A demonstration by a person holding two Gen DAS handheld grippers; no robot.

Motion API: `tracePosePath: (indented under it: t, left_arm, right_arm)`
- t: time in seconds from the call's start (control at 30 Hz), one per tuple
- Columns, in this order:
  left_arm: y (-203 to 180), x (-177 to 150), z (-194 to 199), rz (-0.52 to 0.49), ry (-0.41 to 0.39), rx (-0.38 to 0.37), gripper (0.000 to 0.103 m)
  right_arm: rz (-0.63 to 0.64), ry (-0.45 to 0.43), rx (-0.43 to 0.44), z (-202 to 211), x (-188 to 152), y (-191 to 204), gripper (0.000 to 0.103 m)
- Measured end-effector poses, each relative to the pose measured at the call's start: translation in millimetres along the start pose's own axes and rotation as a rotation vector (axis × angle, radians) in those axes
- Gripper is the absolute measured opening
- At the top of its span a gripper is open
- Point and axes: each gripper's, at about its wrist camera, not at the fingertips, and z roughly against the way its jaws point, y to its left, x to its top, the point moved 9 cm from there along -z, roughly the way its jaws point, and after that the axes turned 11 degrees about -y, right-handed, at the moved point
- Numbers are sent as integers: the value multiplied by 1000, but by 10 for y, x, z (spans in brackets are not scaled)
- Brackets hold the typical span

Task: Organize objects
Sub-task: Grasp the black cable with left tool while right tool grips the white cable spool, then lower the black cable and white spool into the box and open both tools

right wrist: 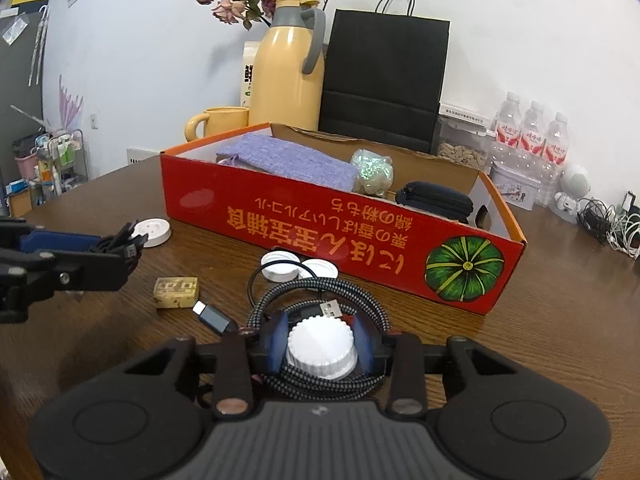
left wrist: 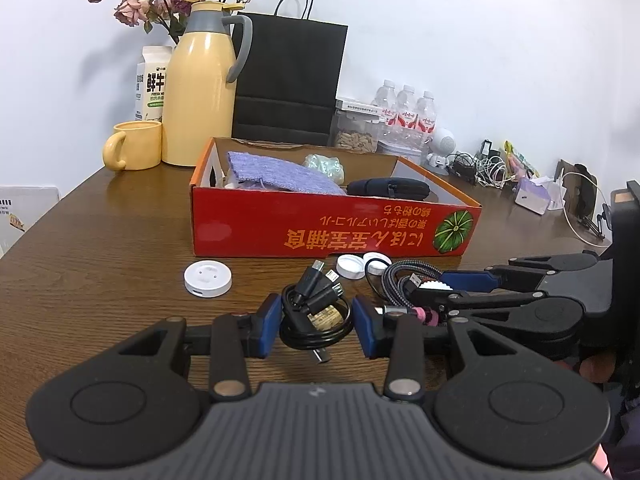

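White and ribbed, the bottle cap (right wrist: 321, 347) sits between the blue pads of the right gripper (right wrist: 322, 346), which press on it from both sides; the jaws are drawn well in around it. It rests on top of the braided cable coil (right wrist: 320, 300), in front of the red cardboard box (right wrist: 320, 224), near that box's front wall. In the left wrist view the same cap (left wrist: 434, 285) shows as a white edge at the tip of the right gripper (left wrist: 436, 292), to the right of the box's front.

The left gripper (left wrist: 314, 326) has its blue pads closed partway on the black cable bundle (left wrist: 314, 308), one pad against each side of the coil, also just in front of the box. From the right wrist view the left gripper (right wrist: 120, 256) appears with the bundle's plugs (right wrist: 130, 240) poking out past its fingers.

Two flat white lids (right wrist: 280, 266) lie side by side close against the box's front wall. A white round puck (left wrist: 208, 278) lies in front of the box's left corner. A small tan block (right wrist: 176, 292) lies on the wooden table (left wrist: 100, 240), further forward from the box than the puck.

Inside the box are a purple cloth (left wrist: 272, 174), a pale green crumpled packet (left wrist: 326, 164) and a dark zip pouch (left wrist: 388, 188). Behind the box stand a yellow thermos jug (left wrist: 200, 92), a yellow mug (left wrist: 134, 146) and a black paper bag (left wrist: 288, 80).
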Motion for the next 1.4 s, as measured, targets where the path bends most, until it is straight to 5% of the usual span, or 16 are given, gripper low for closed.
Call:
tracePosePath:
  t: [0.27,0.7,1.07,1.4]
  left_arm:
    - [-2,163,-49,-12,-39,-4,40]
    - [-45,1024,-591,-10,-192,28,40]
    - [155,1108,-1392,54,-154,112,40]
    - [160,968,-1449,27,-154,97,40]
  right_arm:
    - [-18,-89,-13,133,217,-74,34]
    - [-58,-236,-39,-221,1037,-281,34]
    - [-135,-183,-60,-1039,1055,-443,34]
    - [-133,-154,-66,-1149,872,-452,35]
